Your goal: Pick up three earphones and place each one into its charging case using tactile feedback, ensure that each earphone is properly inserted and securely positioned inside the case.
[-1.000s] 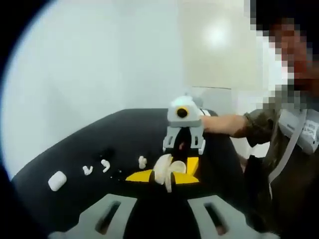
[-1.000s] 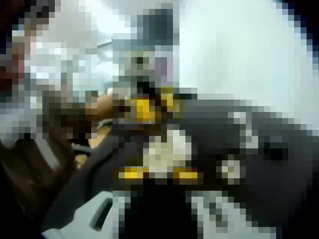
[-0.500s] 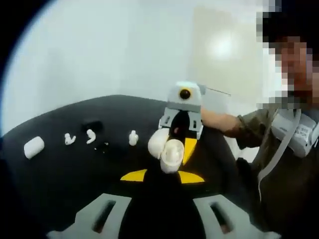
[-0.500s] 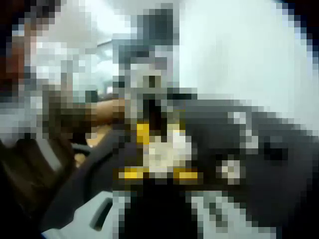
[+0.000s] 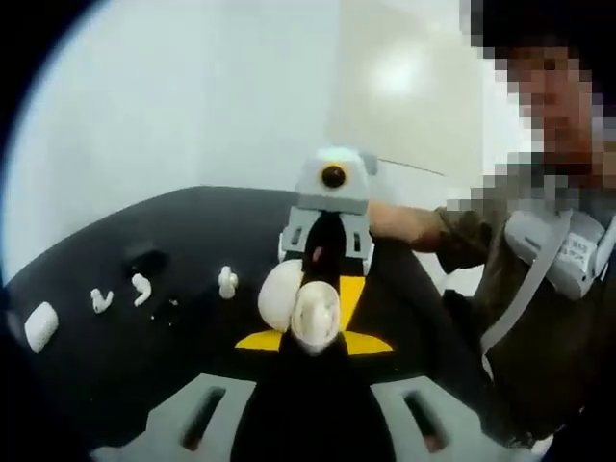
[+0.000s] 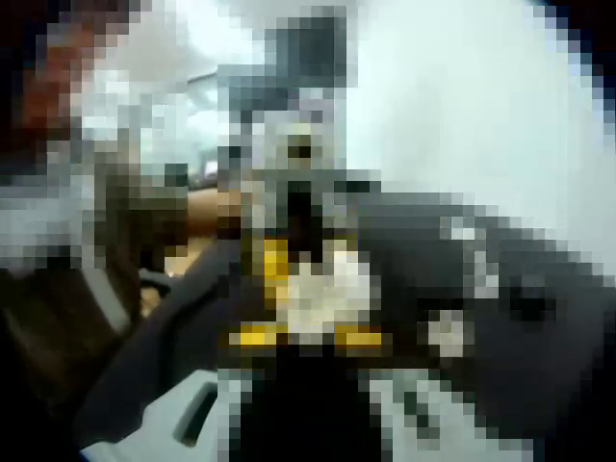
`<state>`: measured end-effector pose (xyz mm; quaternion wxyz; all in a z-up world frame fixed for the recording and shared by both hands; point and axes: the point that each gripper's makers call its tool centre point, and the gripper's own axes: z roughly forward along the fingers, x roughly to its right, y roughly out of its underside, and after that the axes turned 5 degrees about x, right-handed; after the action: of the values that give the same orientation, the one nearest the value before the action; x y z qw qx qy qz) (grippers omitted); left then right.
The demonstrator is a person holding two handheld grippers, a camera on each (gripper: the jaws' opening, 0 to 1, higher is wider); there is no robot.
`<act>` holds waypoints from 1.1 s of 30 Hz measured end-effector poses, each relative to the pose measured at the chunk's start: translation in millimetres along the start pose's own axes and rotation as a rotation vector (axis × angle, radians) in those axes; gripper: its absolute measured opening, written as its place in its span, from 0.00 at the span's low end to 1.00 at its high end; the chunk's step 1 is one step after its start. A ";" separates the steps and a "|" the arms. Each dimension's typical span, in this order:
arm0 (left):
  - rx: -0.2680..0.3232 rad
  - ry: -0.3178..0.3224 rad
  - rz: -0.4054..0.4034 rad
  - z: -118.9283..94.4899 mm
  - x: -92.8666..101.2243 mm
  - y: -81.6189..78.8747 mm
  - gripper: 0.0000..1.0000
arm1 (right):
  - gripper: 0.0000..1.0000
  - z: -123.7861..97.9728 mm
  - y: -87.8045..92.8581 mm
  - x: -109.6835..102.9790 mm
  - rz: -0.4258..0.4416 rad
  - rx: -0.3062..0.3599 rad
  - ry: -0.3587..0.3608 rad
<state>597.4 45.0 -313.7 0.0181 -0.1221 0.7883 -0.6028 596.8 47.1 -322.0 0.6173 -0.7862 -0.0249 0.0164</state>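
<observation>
An open white charging case [image 5: 300, 306] hangs just above the black table [image 5: 115, 385] in the left gripper view. My right gripper [image 5: 313, 325] reaches in from the far side and is shut on it, one yellow finger [image 5: 350, 294] showing beside the case. My left gripper [image 5: 313, 343] is below the case, its yellow tips apart and empty. Three white earphones lie on the table to the left: one [image 5: 227, 281] nearest the case, then two more [image 5: 141, 288] [image 5: 100, 300]. The right gripper view is too coarse to read beyond a white blob [image 6: 318, 289] above yellow tips.
A closed white case [image 5: 40, 325] lies at the table's far left edge. A small dark object [image 5: 144, 258] sits behind the earphones. The person [image 5: 549, 289] stands at the right, an arm stretched to the right gripper. A pale wall rises behind the table.
The left view has shifted, so the earphones and the closed case sit further left. The held case has come lower and slightly left, down to my left gripper's tips.
</observation>
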 end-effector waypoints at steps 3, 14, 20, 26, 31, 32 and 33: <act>0.031 -0.002 -0.014 1.7 1.2 -0.2 0.18 | 0.22 -1.2 -0.1 -0.6 -0.002 -0.004 0.003; 0.044 -0.001 -0.010 2.4 4.0 -2.6 0.18 | 0.24 -22.5 -4.0 -5.7 -0.015 -0.034 -0.005; 0.046 0.003 -0.009 2.1 4.0 -4.5 0.18 | 0.19 -80.1 -71.1 23.4 -0.070 0.240 0.164; 0.048 0.002 0.000 1.3 0.6 -6.8 0.18 | 0.15 -96.6 -64.9 72.8 -0.031 0.162 0.293; 0.048 -0.003 0.014 -0.1 -2.9 -7.2 0.18 | 0.15 -73.6 -51.2 85.4 -0.050 0.037 0.236; 0.049 -0.004 0.017 -0.9 -4.3 -7.0 0.18 | 0.15 -66.6 -45.8 84.0 -0.040 0.012 0.205; 0.049 -0.004 0.020 -1.3 -4.9 -7.1 0.18 | 0.15 -59.4 -38.9 83.4 -0.040 -0.019 0.179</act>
<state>603.1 45.5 -307.1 0.0287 -0.1151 0.7744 -0.6214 682.7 3.7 -269.7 0.6098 -0.7897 0.0146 -0.0663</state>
